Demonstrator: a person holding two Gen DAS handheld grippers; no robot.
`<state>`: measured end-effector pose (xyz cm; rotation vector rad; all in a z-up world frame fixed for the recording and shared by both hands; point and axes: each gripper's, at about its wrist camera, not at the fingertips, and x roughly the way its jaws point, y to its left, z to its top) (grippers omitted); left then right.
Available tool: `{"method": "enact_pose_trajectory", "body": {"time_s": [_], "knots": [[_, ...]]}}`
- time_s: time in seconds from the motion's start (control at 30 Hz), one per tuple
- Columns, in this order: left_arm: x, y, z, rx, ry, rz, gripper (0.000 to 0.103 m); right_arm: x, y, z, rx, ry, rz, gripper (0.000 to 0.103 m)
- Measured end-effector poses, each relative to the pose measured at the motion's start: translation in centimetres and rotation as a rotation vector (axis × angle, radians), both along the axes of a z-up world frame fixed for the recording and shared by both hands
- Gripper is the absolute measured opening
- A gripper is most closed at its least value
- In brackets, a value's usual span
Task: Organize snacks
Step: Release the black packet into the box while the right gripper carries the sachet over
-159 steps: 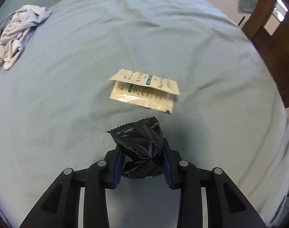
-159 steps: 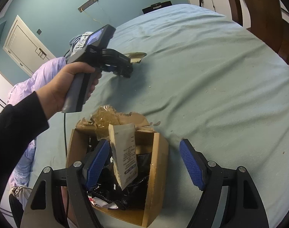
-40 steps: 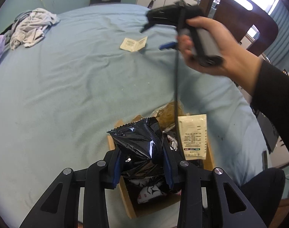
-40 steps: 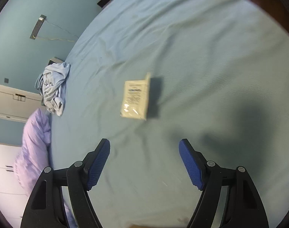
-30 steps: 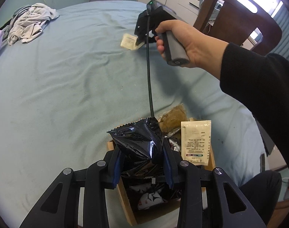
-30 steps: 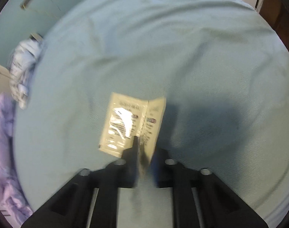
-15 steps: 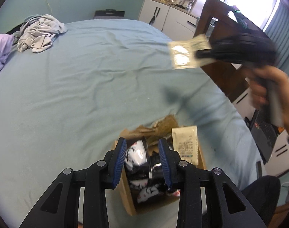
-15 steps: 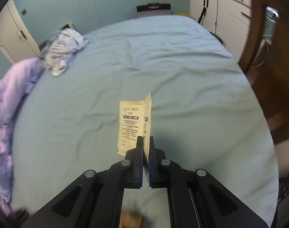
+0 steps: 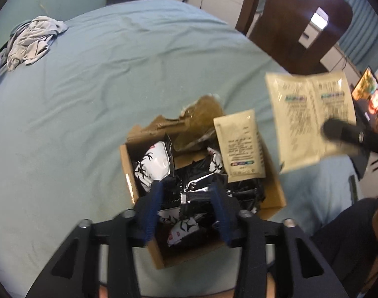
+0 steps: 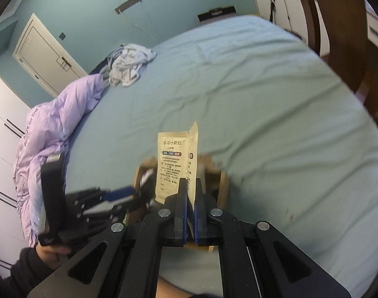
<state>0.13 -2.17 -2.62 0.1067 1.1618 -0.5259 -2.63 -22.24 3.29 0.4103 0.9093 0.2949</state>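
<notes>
Sachets (image 10: 175, 164) upright, probably, long axis vertical

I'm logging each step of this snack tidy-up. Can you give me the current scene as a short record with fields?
surface: blue bedsheet
container: open cardboard box, holding dark and white snack packs
left gripper: over the box, jaws opening, nothing gripped
right gripper: shut on beige sachets, above the box
leaning in box: one beige sachet
elsewhere: crumpled grey clothes
</notes>
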Motion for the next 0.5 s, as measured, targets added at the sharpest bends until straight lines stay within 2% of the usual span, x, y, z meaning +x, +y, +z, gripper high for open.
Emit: {"method": "enact_pose_trajectory", "body": {"time_s": [0.03, 0.07, 0.17, 0.27, 0.37, 0.5], "knots": [[0.0, 0.0, 0.0, -0.007, 0.0, 0.002, 0.067, -0.6, -0.4, -0.6, 0.002, 0.009, -0.008, 0.002], [0.1, 0.2, 0.1, -0.022, -0.005, 0.007, 0.075, -0.6, -0.4, -1.1, 0.005, 0.019, -0.011, 0.002], [0.2, 1.0, 1.3, -0.066, -0.047, 0.032, 0.087, -0.2, 0.3, -2.4, -0.004, 0.042, -0.018, 0.002], [0.2, 2.0, 2.1, -0.082, -0.079, 0.077, 0.093, 0.7, 1.9, -3.0, -0.034, 0.047, -0.018, 0.002], [0.0, 3.1, 2.8, -0.033, -0.149, 0.143, 0.095, 1.5, 3.3, -3.1, -0.05, 0.053, -0.018, 0.002], [-0.2, 4.8, 3.8, -0.035, -0.197, 0.206, 0.098, 3.5, 5.6, -3.7, -0.051, 0.061, -0.004, 0.002]]}}
